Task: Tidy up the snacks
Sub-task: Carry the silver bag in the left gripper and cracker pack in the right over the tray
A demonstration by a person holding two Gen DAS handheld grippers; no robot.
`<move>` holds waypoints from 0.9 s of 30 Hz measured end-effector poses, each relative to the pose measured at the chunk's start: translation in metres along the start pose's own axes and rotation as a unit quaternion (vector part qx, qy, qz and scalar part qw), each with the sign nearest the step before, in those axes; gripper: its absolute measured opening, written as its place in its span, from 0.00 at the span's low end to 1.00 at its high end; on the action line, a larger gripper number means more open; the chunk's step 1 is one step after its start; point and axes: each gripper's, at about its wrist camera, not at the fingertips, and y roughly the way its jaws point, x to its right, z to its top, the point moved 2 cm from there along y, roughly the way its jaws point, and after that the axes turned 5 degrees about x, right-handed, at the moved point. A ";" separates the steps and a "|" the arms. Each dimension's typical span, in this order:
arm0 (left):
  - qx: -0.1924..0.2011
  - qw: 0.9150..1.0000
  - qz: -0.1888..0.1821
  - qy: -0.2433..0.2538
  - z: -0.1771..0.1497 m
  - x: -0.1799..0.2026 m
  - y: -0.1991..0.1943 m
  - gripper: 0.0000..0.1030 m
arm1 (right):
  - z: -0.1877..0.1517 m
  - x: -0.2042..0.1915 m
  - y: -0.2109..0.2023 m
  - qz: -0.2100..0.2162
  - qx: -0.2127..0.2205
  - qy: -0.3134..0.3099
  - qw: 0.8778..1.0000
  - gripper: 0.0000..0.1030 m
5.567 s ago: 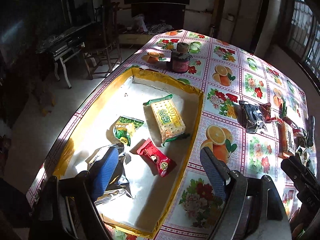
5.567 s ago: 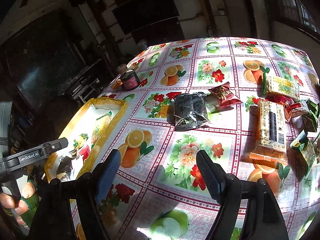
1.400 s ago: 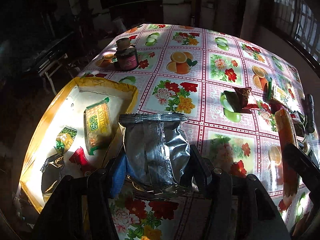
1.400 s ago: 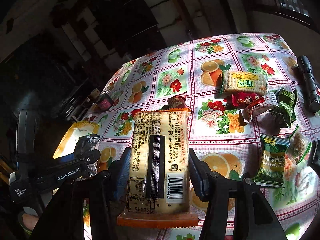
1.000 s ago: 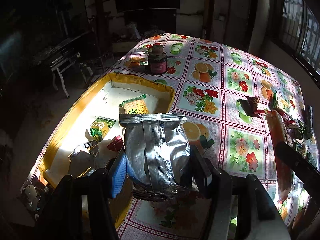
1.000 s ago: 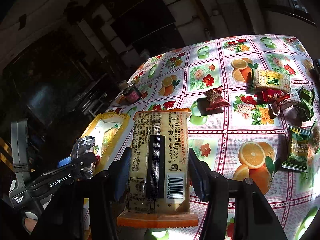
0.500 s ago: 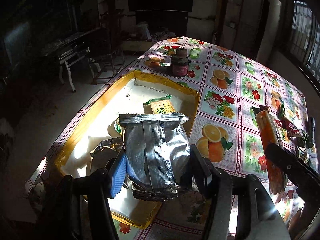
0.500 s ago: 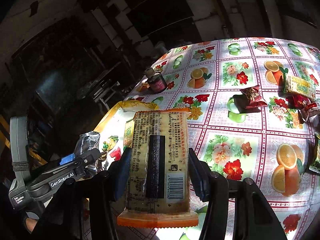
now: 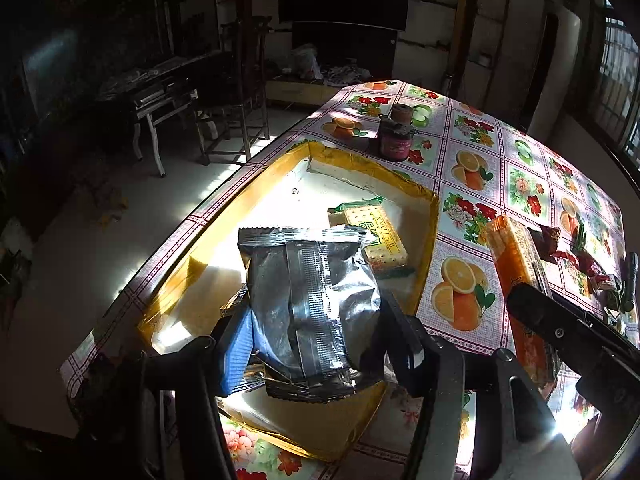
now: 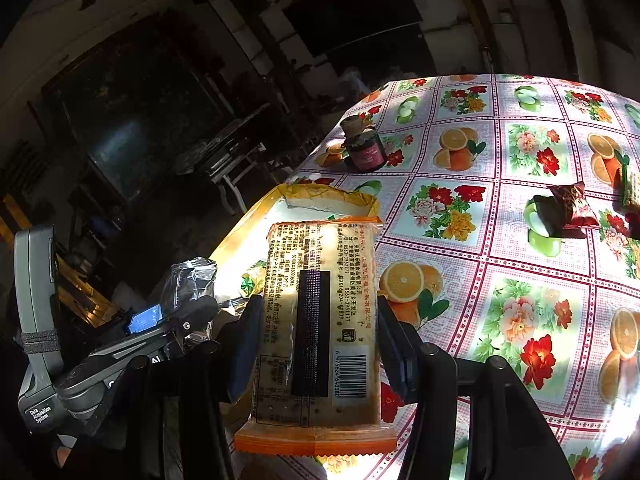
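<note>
Sunlight cuts hard across the worktop [image 9: 472,148], so the flowered cloth glares while the room behind is nearly black. The left tool [image 9: 316,340] is clamped on a silver foil packet [image 9: 308,300], held upright above the near end of the yellow-rimmed tray [image 9: 430,240]. That packet blocks most of the tray floor; only a cracker pack with green ends [image 9: 374,234] lies clearly in view beyond it, and a dark scrap of wrapper peeks out at the packet's left edge, too hidden to name. The packet's lower end is lost in shadow between the jaws.

The right tool [image 10: 316,348] grips a long orange-edged biscuit pack [image 10: 320,336], printed back and barcode facing up, standing just beside the tray's right side. In the left wrist view the same pack shows edge-on, its lower part covered by the tool's black arm. From the right wrist view the pack itself covers most of the tray, leaving the far yellow rim and a glimpse of a green-and-yellow wrapper [image 10: 252,280].

A dark jar [image 9: 396,140] with something brownish on its lid stands beyond the tray. A red wrapped snack [image 10: 574,206] lies well apart to the right; further packets at that edge are cut off by the frame and too small to read.
</note>
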 end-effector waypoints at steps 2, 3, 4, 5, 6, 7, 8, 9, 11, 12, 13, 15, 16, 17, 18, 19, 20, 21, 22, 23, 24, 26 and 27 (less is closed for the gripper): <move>-0.002 1.000 0.002 -0.005 0.001 -0.006 0.003 0.56 | 0.001 -0.004 0.006 0.004 -0.003 -0.003 1.000 0.56; -0.003 1.000 0.003 -0.007 0.001 -0.008 0.004 0.56 | 0.001 -0.008 0.009 0.005 -0.005 -0.006 1.000 0.56; -0.004 1.000 0.004 -0.008 0.001 -0.010 0.005 0.56 | 0.002 -0.010 0.012 0.006 -0.007 -0.009 1.000 0.56; -0.005 1.000 0.004 -0.010 0.000 -0.012 0.007 0.56 | 0.002 -0.012 0.015 0.007 -0.009 -0.011 1.000 0.56; -0.007 1.000 0.004 -0.012 0.000 -0.013 0.008 0.56 | 0.003 -0.014 0.017 0.008 -0.011 -0.013 1.000 0.56; -0.009 1.000 0.004 -0.013 0.000 -0.015 0.010 0.56 | 0.003 -0.016 0.020 0.009 -0.012 -0.014 1.000 0.56; -0.010 1.000 0.004 -0.014 0.000 -0.017 0.011 0.56 | 0.004 -0.017 0.022 0.010 -0.014 -0.016 1.000 0.56; -0.011 1.000 0.005 -0.014 0.000 -0.017 0.013 0.56 | 0.004 -0.018 0.025 0.009 -0.015 -0.017 1.000 0.56; -0.014 1.000 0.008 -0.017 0.000 -0.021 0.018 0.56 | 0.006 -0.020 0.030 0.010 -0.017 -0.020 1.000 0.56; -0.017 1.000 0.008 -0.018 0.001 -0.022 0.020 0.56 | 0.007 -0.021 0.033 0.009 -0.019 -0.022 1.000 0.56; -0.020 1.000 0.007 -0.021 0.002 -0.025 0.023 0.56 | 0.008 -0.022 0.037 0.008 -0.020 -0.024 0.999 0.56; -0.026 0.999 0.007 -0.027 0.003 -0.029 0.030 0.56 | 0.011 -0.023 0.045 0.007 -0.024 -0.027 0.999 0.56; -0.030 0.999 0.006 -0.031 0.004 -0.032 0.033 0.56 | 0.013 -0.024 0.050 0.006 -0.026 -0.028 0.999 0.56; -0.034 0.999 0.005 -0.035 0.004 -0.034 0.036 0.56 | 0.014 -0.024 0.055 0.006 -0.029 -0.030 0.999 0.56; -0.037 0.999 0.005 -0.036 0.005 -0.036 0.039 0.56 | 0.016 -0.025 0.060 0.005 -0.030 -0.032 0.999 0.56; -0.039 0.999 0.008 -0.036 0.005 -0.037 0.042 0.56 | 0.017 -0.026 0.066 0.003 -0.032 -0.035 0.999 0.56; -0.040 0.998 0.009 -0.037 0.006 -0.038 0.043 0.56 | 0.019 -0.027 0.071 0.003 -0.034 -0.036 0.999 0.56; -0.041 0.998 0.010 -0.037 0.007 -0.039 0.045 0.56 | 0.020 -0.028 0.075 0.005 -0.036 -0.036 0.999 0.56; -0.042 0.998 0.009 -0.038 0.007 -0.040 0.046 0.56 | 0.022 -0.029 0.080 0.005 -0.037 -0.037 0.999 0.56; -0.044 0.998 0.009 -0.039 0.008 -0.040 0.048 0.56 | 0.023 -0.029 0.084 0.004 -0.038 -0.038 0.999 0.56; -0.044 0.998 0.009 -0.038 0.008 -0.040 0.049 0.56 | 0.024 -0.029 0.089 0.003 -0.040 -0.039 0.998 0.56; -0.046 0.998 0.008 -0.036 0.009 -0.039 0.052 0.56 | 0.026 -0.029 0.098 0.001 -0.043 -0.040 0.998 0.56; -0.047 0.998 0.008 -0.036 0.010 -0.038 0.053 0.56 | 0.027 -0.030 0.102 -0.002 -0.045 -0.043 0.998 0.56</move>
